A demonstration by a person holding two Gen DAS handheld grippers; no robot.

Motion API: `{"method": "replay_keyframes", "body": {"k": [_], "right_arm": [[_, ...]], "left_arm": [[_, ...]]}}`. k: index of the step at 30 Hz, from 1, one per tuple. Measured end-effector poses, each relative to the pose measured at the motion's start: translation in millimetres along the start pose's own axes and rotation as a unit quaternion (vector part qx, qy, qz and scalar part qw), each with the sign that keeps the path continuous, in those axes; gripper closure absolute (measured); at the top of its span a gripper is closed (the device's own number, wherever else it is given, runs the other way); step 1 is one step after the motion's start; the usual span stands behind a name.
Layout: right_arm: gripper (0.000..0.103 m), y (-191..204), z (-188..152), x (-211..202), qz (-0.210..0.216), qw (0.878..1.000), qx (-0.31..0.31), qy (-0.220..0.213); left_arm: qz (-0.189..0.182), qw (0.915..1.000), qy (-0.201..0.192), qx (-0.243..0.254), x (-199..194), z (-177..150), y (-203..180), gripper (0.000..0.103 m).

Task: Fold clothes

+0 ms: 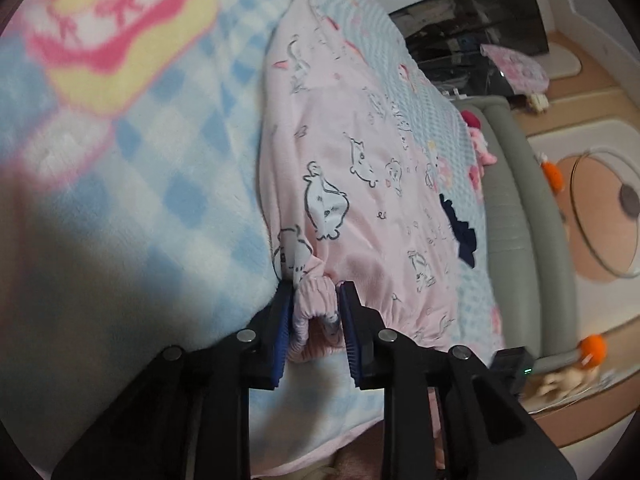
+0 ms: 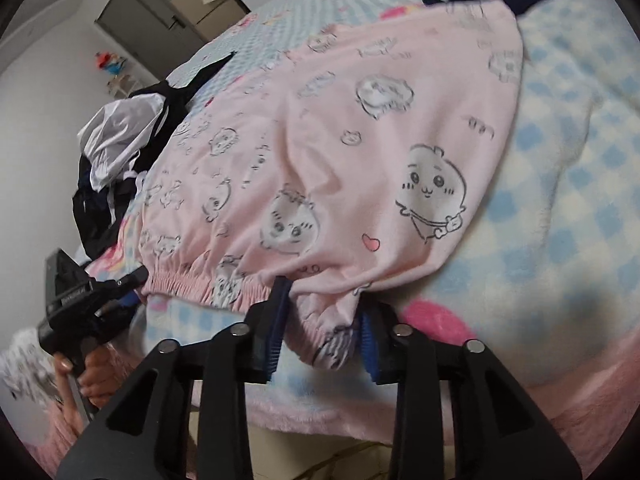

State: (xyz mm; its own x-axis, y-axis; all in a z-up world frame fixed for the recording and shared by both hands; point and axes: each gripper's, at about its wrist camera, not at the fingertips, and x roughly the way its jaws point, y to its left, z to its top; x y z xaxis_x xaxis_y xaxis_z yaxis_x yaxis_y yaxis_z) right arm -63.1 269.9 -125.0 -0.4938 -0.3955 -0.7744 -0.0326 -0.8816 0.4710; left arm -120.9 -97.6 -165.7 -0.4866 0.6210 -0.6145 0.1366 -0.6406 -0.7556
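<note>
My left gripper (image 1: 316, 300) is clamped on the bunched elastic waistband of the pink pants (image 1: 352, 184), its blue pads (image 1: 283, 320) pressing the gathered fabric from both sides. My right gripper (image 2: 324, 304) pinches the same waistband farther along, a fold of cloth hanging between its pads (image 2: 276, 320). The pants (image 2: 340, 152) lie flat along the bed on a blue checked blanket (image 2: 568, 184), legs stretching away from me. A heap of dark and white clothes (image 2: 120, 160) sits beside them at the bed's edge. My left hand (image 2: 92, 376) grips its handle.
</note>
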Motion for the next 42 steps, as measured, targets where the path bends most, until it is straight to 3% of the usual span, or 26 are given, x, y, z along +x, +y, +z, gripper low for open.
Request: {"method": "replay_keyframes", "body": {"k": [2,5,13,25,29,31,32,33,34,35,39,42], "right_arm": [[0.081,1,1,-2,0.009,1.0,-0.003,-0.001],[0.086,8,-1,-19,0.024,0.999,-0.015,-0.015],[0.087,11,-4,-52,0.078,0.997,0.006,-0.026],[0.087,11,-30,-71,0.083,0.996,0.016,-0.006],[0.083,4,-35,-54,0.038,0.999,0.02,0.012],[0.078,-1,-39,-46,0.011,0.999,0.038,0.022],[0.073,-1,-40,-47,-0.003,0.999,0.041,0.023],[0.071,0,-42,-53,-0.014,0.999,0.04,0.016],[0.07,1,-44,-61,-0.023,0.999,0.037,0.005],[0.067,3,-45,-69,-0.033,0.999,0.034,-0.005],[0.062,13,-46,-117,-0.126,0.988,0.018,-0.092],[0.059,32,-30,-125,-0.146,0.98,-0.038,-0.127]], "left_arm": [[0.019,0.9994,-0.009,0.028,-6,-2,-10,0.091],[0.025,0.9977,-0.017,0.06,-19,-8,-25,0.093],[0.033,0.9945,-0.014,0.098,-50,-17,-41,0.093],[0.052,0.9923,0.014,0.112,-62,-42,-30,0.093],[0.102,0.9893,0.065,0.082,-41,-42,-8,0.089],[0.111,0.9881,0.072,0.078,-42,-43,-6,0.087],[0.113,0.9878,0.071,0.081,-46,-43,-7,0.082],[0.115,0.9874,0.07,0.084,-50,-43,-9,0.076],[0.127,0.9856,0.063,0.092,-57,-42,-12,0.061],[0.141,0.9834,0.055,0.101,-63,-41,-15,0.058],[0.189,0.9677,-0.003,0.167,-84,-28,-39,0.058],[0.175,0.9596,-0.008,0.22,-61,-19,-66,0.056]]}}
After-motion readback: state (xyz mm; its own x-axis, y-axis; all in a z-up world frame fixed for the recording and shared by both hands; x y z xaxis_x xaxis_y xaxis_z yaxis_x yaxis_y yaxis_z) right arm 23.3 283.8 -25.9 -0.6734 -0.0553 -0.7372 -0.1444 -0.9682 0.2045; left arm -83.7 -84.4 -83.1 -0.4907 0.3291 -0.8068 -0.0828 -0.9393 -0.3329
